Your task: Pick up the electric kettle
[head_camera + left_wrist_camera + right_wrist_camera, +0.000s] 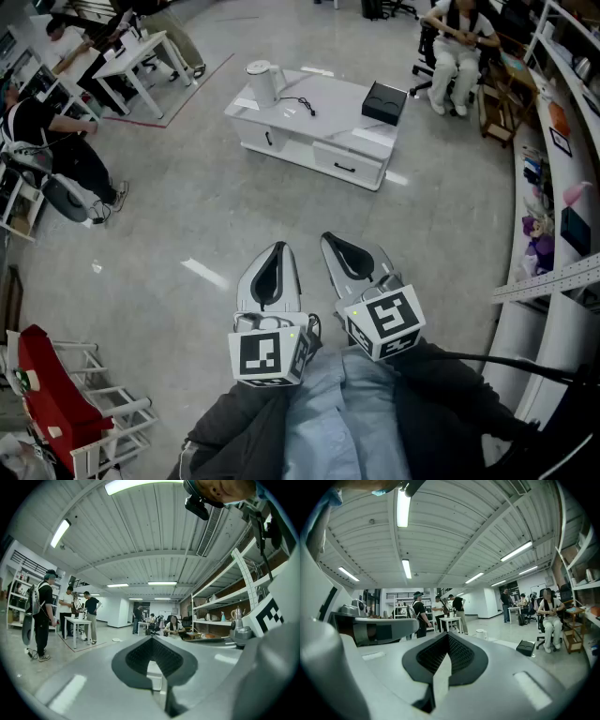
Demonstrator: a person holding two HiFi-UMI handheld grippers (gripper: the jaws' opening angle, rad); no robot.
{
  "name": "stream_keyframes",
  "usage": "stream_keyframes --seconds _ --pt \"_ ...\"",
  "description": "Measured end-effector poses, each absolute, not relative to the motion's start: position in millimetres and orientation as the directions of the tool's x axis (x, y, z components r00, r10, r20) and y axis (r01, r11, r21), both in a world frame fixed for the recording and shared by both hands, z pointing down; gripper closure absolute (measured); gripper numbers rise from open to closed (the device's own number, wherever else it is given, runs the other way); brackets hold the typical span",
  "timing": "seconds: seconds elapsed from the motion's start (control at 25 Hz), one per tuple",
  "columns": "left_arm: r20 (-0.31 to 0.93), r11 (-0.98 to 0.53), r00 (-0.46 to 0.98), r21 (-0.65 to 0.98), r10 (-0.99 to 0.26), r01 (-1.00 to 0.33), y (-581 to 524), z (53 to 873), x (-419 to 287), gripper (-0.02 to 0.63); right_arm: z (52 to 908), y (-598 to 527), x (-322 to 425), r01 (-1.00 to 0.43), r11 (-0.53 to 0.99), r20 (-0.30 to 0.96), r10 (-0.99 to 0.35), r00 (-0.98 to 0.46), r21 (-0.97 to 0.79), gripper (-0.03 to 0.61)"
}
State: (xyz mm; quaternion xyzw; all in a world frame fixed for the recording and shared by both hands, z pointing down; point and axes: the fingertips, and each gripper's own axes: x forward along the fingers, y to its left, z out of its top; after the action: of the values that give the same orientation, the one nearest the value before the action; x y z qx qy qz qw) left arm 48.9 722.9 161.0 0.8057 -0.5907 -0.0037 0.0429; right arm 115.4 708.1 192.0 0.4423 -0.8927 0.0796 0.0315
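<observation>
Left tool (153, 642), jaws together, faces people (90, 613) by a white table (78, 620).

White electric kettle (263, 82) — upright, on table

In the head view the electric kettle (265, 82) is standing so far off on the white table (328, 124) that its details are showing too small to make out, and the black box (384, 101) near it is giving no clue to what it is. The marker cubes of the left gripper (279, 247) and the right gripper (327, 237) are covering the hands beneath them, while the bottom edge is cutting off the person's jacket (441, 412). In the right gripper view a blur patch is masking the face of the seated person (549, 620).
</observation>
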Motion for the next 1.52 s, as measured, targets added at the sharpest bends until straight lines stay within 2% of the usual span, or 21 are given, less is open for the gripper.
stream_keyframes --seconds 0.64,1.32,1.52 --pt "0.076 -0.312 0.318 0.079 -0.945 -0.947 712 169 58 0.611 198 699 123 -0.796 0.589 0.134 -0.785 -0.605 -0.141 0.554" --pt "0.100 -0.324 0.331 0.081 -0.938 -0.943 692 182 142 0.611 208 682 196 -0.789 0.588 0.106 -0.786 -0.610 -0.178 0.552" --pt "0.108 -0.294 0.300 0.069 -0.948 -0.953 682 193 134 0.611 219 671 191 -0.774 0.603 0.116 -0.769 -0.628 -0.193 0.552"
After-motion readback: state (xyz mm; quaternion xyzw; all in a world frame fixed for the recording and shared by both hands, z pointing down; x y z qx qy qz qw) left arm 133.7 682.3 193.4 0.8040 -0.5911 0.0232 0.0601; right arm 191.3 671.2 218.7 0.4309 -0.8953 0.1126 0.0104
